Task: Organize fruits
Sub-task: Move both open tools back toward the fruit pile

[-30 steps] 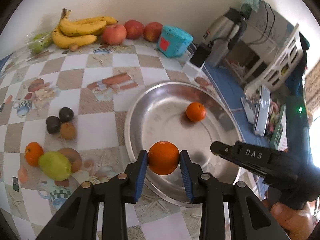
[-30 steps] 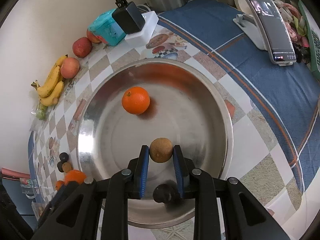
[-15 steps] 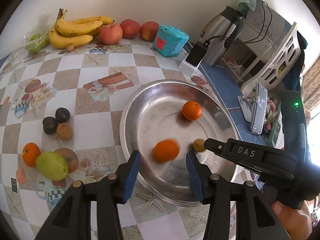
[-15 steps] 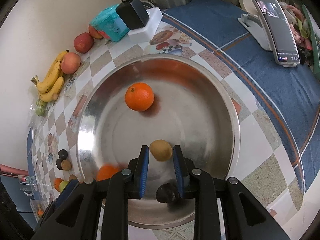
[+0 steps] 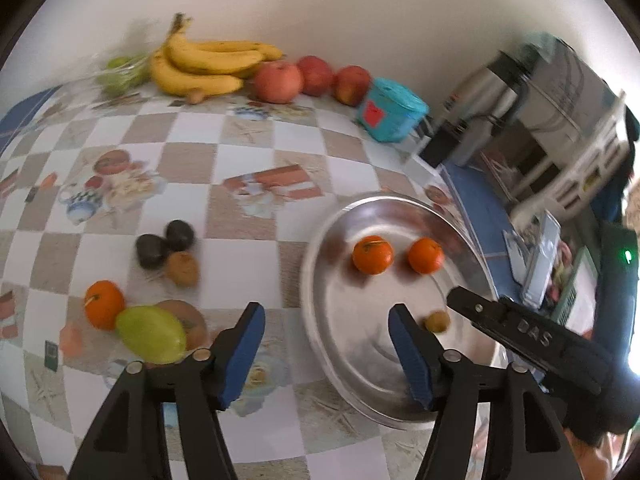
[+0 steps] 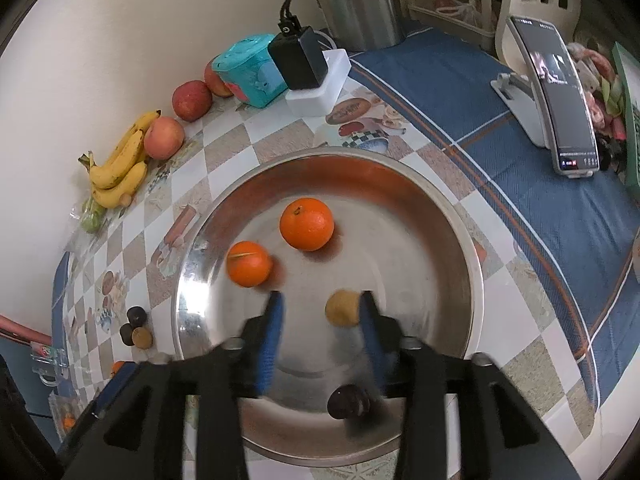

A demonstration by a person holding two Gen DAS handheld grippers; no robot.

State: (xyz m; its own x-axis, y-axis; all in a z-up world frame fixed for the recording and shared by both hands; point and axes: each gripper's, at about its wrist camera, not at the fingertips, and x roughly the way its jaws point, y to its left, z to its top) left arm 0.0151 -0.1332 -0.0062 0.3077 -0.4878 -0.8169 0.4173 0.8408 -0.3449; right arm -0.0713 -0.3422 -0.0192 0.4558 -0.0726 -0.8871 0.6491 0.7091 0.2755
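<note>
The left gripper (image 5: 326, 344) stands with its jaws apart and nothing between them; they have just been opening. Its right blue pad sits over the near side of the steel bowl (image 5: 320, 304), its left pad over the checked cloth (image 5: 248, 248). The right gripper (image 6: 320, 316) has also just been opening: its blue pads are blurred and spread, and the small brown fruit (image 6: 342, 308) lies in the bowl between them, touching or almost touching the right pad; the blur leaves that unclear.

Only the right wrist view shows a dark round fruit (image 6: 348, 402) low in the bowl, between the gripper's arms. The left wrist view shows the right gripper from the side as a black bar reaching in over the bowl's right rim, with the brown fruit just off its tip.

Farther in, two oranges (image 6: 306, 224) lie apart on the bowl's floor, seen in both views.

Only the left wrist view shows clearly the fruit still on the cloth left of the bowl: a green mango (image 5: 152, 334) touching a third orange (image 5: 104, 304), and beyond them two dark fruits beside a brown one (image 5: 182, 268). In the right wrist view that trio is small and the orange is cut off by the gripper body.

At the wall lie bananas (image 5: 208, 66), three apples (image 5: 278, 82) and a teal box (image 5: 390, 110). The phone (image 6: 560, 96) on its stand shows plainly only in the right wrist view.
</note>
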